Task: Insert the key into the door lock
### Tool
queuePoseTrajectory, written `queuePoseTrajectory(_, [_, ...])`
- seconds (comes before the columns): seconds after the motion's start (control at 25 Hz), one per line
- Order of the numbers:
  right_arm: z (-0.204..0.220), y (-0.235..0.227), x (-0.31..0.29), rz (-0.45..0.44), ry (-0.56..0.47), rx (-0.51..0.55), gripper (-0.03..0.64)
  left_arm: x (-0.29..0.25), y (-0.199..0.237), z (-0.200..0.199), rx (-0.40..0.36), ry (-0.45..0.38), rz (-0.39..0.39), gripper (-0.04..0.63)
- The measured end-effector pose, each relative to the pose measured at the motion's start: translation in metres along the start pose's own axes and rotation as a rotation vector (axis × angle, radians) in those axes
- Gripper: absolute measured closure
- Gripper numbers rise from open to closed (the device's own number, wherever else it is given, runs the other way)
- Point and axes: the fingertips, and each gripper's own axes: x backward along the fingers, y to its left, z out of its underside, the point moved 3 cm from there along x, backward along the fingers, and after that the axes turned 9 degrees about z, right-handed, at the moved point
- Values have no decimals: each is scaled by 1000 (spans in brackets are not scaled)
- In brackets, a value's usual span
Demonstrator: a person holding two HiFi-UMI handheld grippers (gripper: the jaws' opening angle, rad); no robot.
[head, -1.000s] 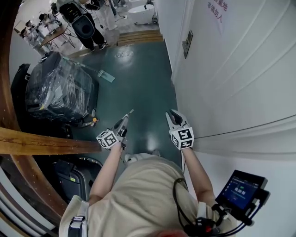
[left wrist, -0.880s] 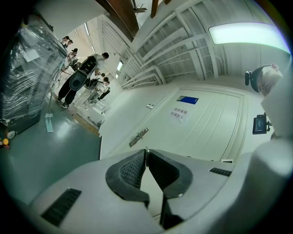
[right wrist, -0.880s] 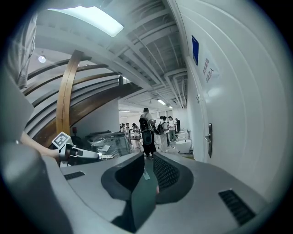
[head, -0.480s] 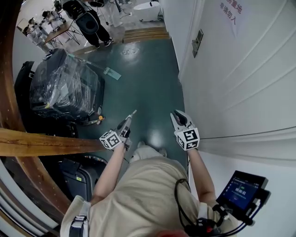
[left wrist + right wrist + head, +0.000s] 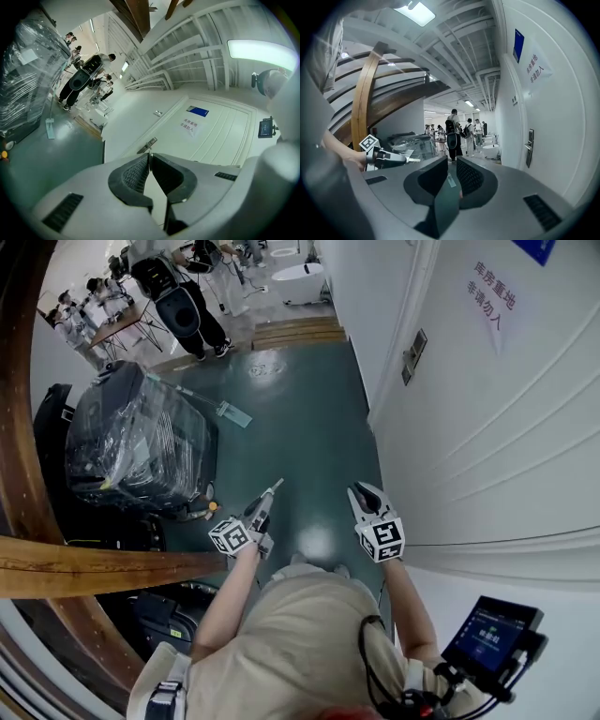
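My left gripper (image 5: 270,493) is shut on a thin silver key (image 5: 276,486) that sticks out past its tips, held level over the green floor. In the left gripper view the key (image 5: 149,157) shows edge-on between the closed pads, with the door lock plate and handle (image 5: 148,144) straight ahead on the white door. The lock plate (image 5: 412,354) sits on the door's edge, well ahead of both hands. My right gripper (image 5: 367,493) hovers beside the door, slightly open with nothing in it. From the right gripper view I see the left gripper (image 5: 389,159) and the lock (image 5: 529,146).
The white door (image 5: 506,427) carries a paper sign (image 5: 490,304). A plastic-wrapped machine (image 5: 141,442) and a curved wooden beam (image 5: 84,563) stand at the left. A floor squeegee (image 5: 230,413) lies ahead. People (image 5: 183,296) stand at the far end. A tablet (image 5: 492,634) hangs near the right elbow.
Both grippers and the person have moved forward along the corridor, so the lock plate sits nearer in view. The left gripper still holds the key; postures look unchanged.
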Motion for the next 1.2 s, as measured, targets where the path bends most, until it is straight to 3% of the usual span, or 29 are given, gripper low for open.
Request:
queuePoseTrajectory(0.12, [2, 14, -26, 25, 3, 1, 555, 4, 27, -17, -2, -5, 17, 561])
queuePoseTrajectory(0.48, [-13, 4, -50, 93, -9, -10, 555, -16, 40, -39, -5, 14, 37, 561])
queuePoseTrajectory(0.84, [-21, -1, -87, 81, -23, 9, 555, -25, 65, -57, -10, -14, 15, 561])
queuePoseTrajectory(1.08, [-42, -77, -102, 63, -35, 14, 555, -89, 53, -58, -11, -40, 0, 560])
queuePoseTrajectory(1.2, [-37, -90, -103, 63, -22, 25, 555, -97, 54, -55, -17, -56, -9, 560])
